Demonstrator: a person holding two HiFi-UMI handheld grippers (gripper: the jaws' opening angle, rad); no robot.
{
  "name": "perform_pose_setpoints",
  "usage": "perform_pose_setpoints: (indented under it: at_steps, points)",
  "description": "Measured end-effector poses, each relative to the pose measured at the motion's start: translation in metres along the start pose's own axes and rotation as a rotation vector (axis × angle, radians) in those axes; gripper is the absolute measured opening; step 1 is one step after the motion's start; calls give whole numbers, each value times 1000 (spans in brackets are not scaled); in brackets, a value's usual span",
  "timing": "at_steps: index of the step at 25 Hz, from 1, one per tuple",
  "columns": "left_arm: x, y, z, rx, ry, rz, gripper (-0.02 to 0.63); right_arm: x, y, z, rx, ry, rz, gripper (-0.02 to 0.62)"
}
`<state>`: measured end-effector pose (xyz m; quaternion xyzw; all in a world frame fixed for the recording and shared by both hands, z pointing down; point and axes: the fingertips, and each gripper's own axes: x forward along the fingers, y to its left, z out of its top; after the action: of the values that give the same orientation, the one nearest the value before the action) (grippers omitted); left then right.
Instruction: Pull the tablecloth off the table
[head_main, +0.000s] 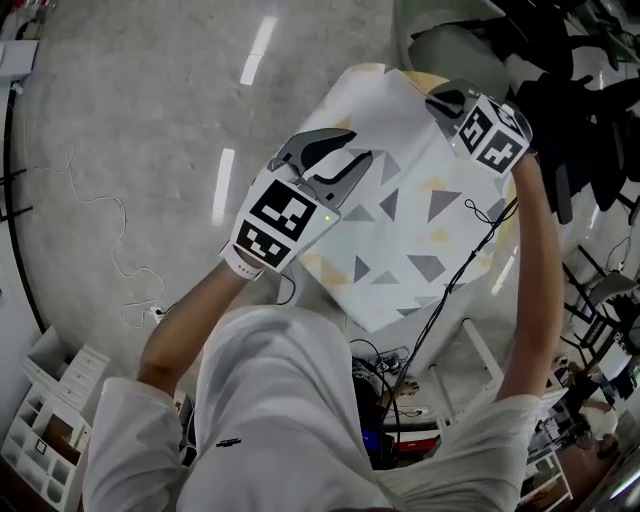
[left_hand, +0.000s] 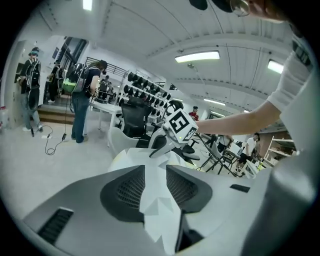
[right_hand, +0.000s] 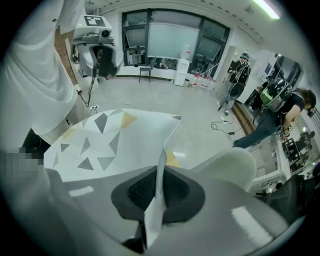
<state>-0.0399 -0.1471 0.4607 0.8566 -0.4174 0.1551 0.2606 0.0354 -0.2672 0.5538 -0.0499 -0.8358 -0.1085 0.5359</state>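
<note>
The white tablecloth with grey and yellow triangles hangs lifted between my two grippers, over the round table. My left gripper is at the cloth's left edge. In the left gripper view a crumpled fold of the cloth lies between the parted pads of the left gripper. My right gripper is at the far corner. In the right gripper view its jaws are shut on a thin edge of the cloth.
A pale chair stands beyond the table. Black cables hang down at the table's right side, and a thin cord lies on the floor at left. People stand far back. Black chairs crowd the right.
</note>
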Motion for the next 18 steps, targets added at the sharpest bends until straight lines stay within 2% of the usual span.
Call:
perform_pose_setpoints:
  at_steps: [5, 7, 13, 15, 17, 18]
  points:
    - [3, -1, 13, 152, 50, 17, 217, -31, 35, 20, -64, -48, -11, 17]
    - [-1, -1, 15, 230, 82, 3, 268, -43, 55, 33, -101, -64, -7, 17]
    - [-5, -10, 17, 505, 219, -72, 350, -79, 104, 64, -200, -92, 0, 15]
    - [-4, -21, 10, 588, 291, -121, 354, -89, 118, 70, -221, -100, 1, 15]
    - [-10, -35, -1, 632, 347, -177, 351, -99, 132, 77, -216, -103, -10, 15]
    - [-15, -41, -6, 646, 359, -191, 329, -103, 139, 81, -204, -105, -19, 15]
